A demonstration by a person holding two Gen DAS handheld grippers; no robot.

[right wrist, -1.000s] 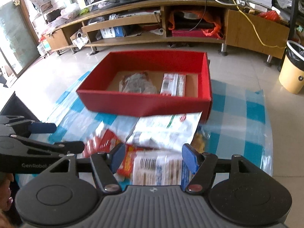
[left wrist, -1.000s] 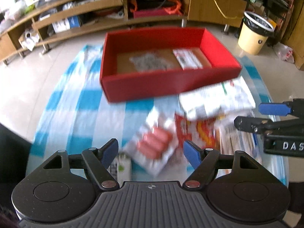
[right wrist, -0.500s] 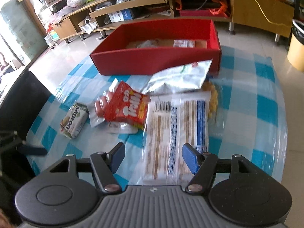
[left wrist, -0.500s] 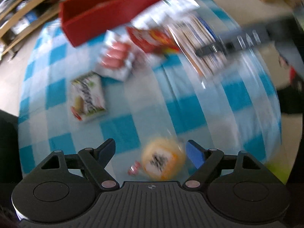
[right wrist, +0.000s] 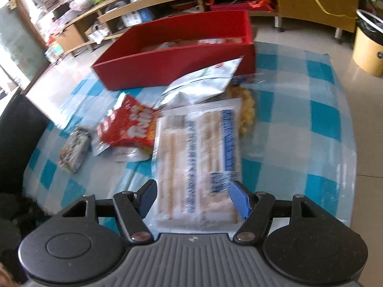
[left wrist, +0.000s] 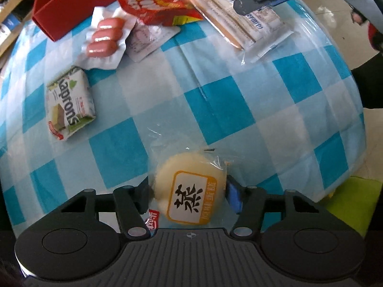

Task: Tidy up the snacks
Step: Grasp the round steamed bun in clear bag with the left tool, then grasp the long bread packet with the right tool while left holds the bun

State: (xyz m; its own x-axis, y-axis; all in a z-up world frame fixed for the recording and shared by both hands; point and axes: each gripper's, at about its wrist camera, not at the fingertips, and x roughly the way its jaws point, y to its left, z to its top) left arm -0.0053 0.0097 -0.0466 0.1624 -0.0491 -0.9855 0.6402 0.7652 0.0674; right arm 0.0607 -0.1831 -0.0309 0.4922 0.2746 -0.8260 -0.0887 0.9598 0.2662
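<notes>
Glossy clear plastic wrap on the bun [left wrist: 189, 191]; shiny foil pouch [right wrist: 203, 83]; matt red box [right wrist: 177, 55]

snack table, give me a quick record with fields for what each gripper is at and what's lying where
left gripper: fingers either side of the round steamed cake, at or nearly touching its wrapper
right gripper: open, straddling the near end of the long biscuit pack
red box: far side of the checked cloth, some packets inside
loose snacks: sausage pack, red chip bag, green wafer pack, silver pouch
</notes>
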